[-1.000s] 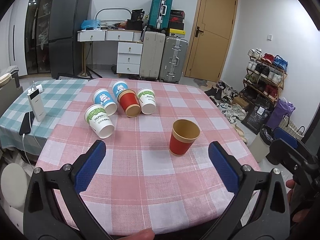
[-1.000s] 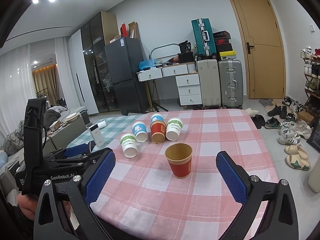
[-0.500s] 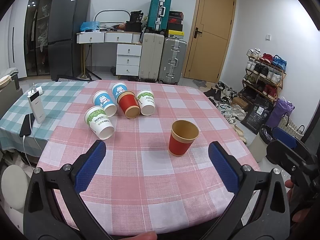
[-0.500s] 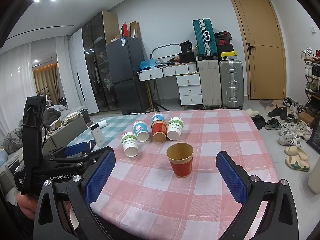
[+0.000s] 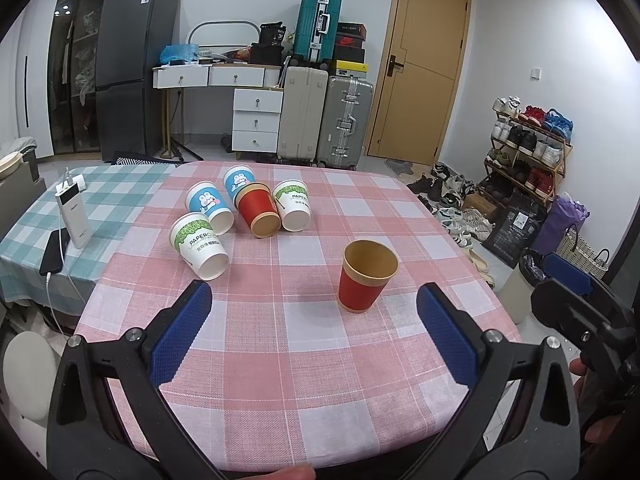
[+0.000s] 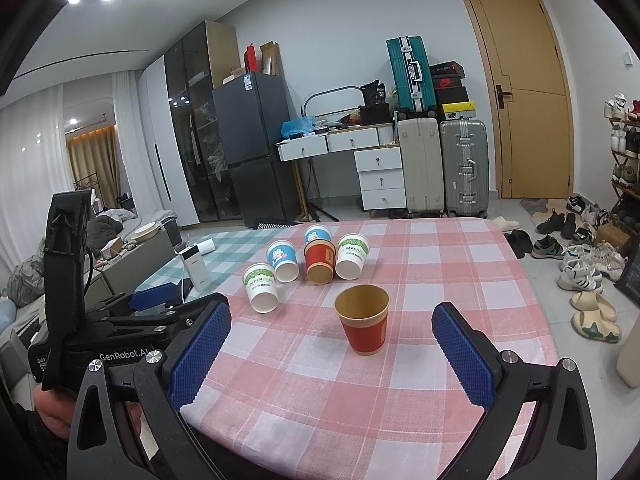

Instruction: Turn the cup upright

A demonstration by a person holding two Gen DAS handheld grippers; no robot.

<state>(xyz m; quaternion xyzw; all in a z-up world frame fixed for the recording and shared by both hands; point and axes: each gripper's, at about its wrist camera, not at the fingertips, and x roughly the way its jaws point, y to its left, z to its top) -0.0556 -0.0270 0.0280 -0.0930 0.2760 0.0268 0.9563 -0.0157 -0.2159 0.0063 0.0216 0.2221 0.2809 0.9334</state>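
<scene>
Hidden: the near edge of the table (image 5: 280, 380) is cut off behind both grippers' frames; cup interiors are only partly visible.
Upright red cup (image 5: 366, 276): stands mouth up near the table's right edge, nothing visible inside.
Lying cups (image 5: 240, 212): five on their sides toward the far left corner, visible interiors bare.
Left gripper (image 5: 314, 322): spread wide, holding nothing.
Right gripper (image 6: 332, 344): spread wide, holding nothing.

Matt paper red cup (image 5: 366, 275), woven checked tablecloth (image 5: 280, 344), textured blue pads (image 6: 200, 350) on black plastic tongs
</scene>
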